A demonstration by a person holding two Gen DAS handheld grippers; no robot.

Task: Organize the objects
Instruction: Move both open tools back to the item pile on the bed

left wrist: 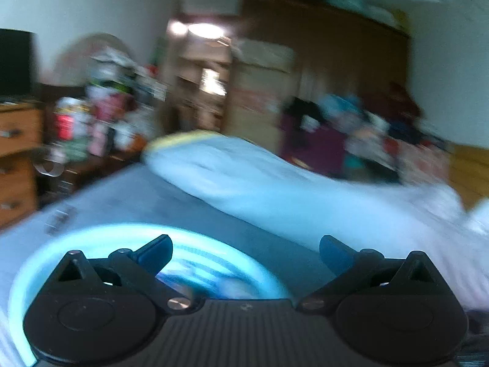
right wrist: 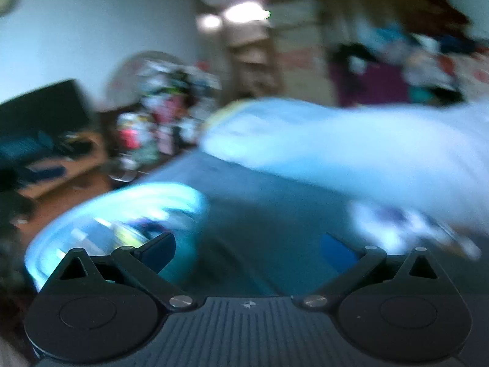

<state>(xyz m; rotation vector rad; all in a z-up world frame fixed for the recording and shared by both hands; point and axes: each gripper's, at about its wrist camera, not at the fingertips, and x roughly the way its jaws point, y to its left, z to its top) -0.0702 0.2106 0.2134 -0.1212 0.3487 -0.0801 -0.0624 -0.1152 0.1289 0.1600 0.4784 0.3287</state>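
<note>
Both views are blurred by motion. A round light-blue basket (left wrist: 101, 238) sits on the grey-blue bed sheet (left wrist: 189, 208), partly under my left gripper (left wrist: 246, 252), which is open and empty above its right rim. In the right wrist view the same basket (right wrist: 171, 202) lies at the lower left and holds several blurred small items. My right gripper (right wrist: 249, 249) is open and empty over the sheet, to the right of the basket. A few small blurred objects (right wrist: 412, 223) lie on the sheet at the right.
A pale blue rolled quilt (left wrist: 275, 183) lies across the bed behind the basket. A cluttered dresser (left wrist: 101, 113) stands at the left and a brown wardrobe (left wrist: 321, 46) at the back. A clothes pile (left wrist: 351, 131) lies at the right.
</note>
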